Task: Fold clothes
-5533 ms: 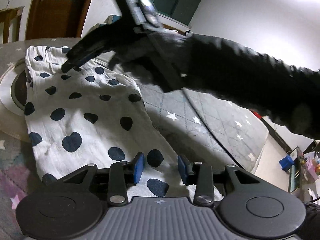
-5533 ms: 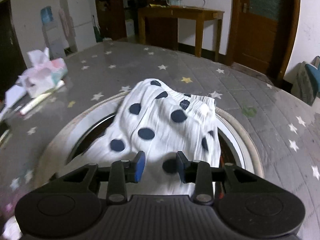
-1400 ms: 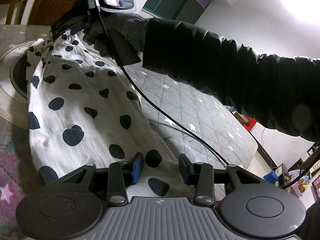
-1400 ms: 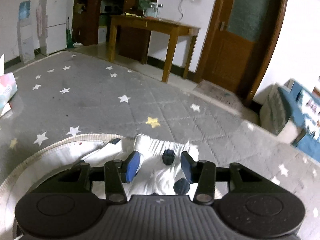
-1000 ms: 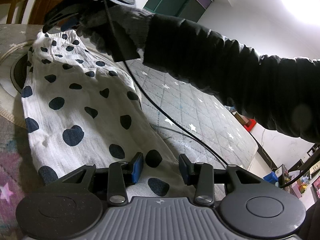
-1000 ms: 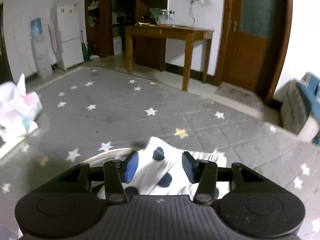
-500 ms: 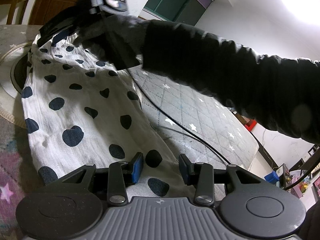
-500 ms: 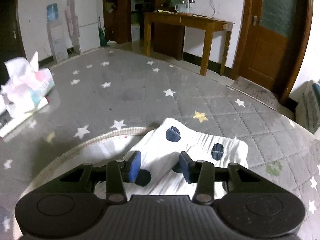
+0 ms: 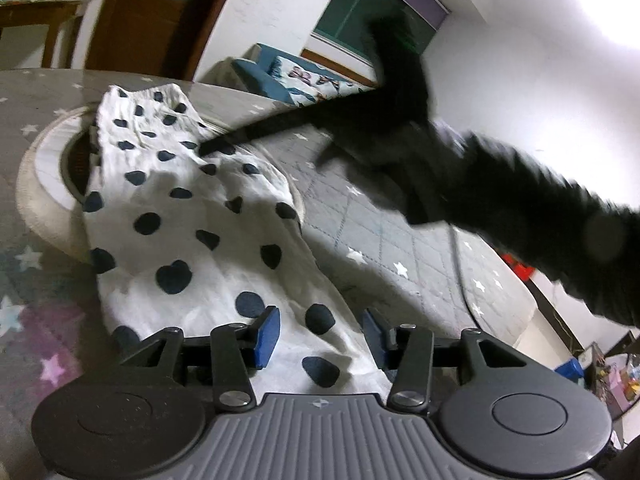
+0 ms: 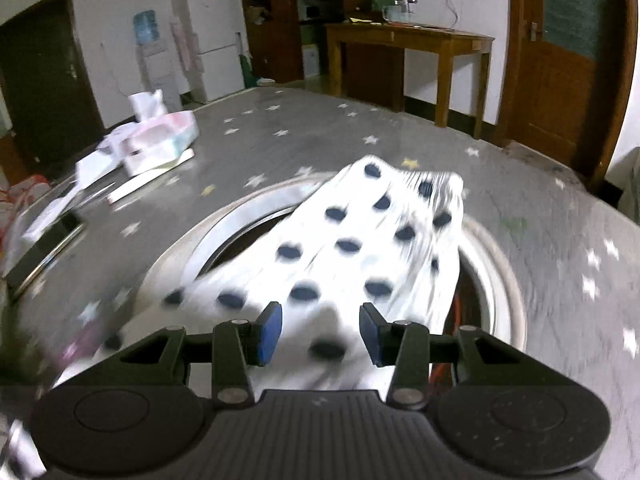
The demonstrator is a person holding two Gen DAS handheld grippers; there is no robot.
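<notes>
A white garment with dark blue dots (image 9: 192, 232) lies spread across a pale round ring (image 9: 44, 200) set in the grey star-patterned table cover. My left gripper (image 9: 320, 336) sits low at the garment's near end. Its jaws are opening, the cloth lies loose between the blue pads, and they do not pinch it. My right gripper (image 10: 320, 334) hovers over the middle of the garment (image 10: 360, 248), open with nothing in it. In the left wrist view the right arm is a blurred black sleeve (image 9: 500, 184) reaching in from the right, with its dark tip over the cloth's far half.
A tissue box (image 10: 160, 136) and loose papers lie at the table's left. The ring (image 10: 240, 216) surrounds a dark opening under the cloth. The table's edge (image 9: 504, 312) drops off at the right. A wooden table (image 10: 408, 40), a door and a fridge (image 10: 212, 40) stand behind.
My right gripper has drawn back from the garment's far waistband to over its middle, so its arm has swung right in the left wrist view. The left pads stand slightly wider apart.
</notes>
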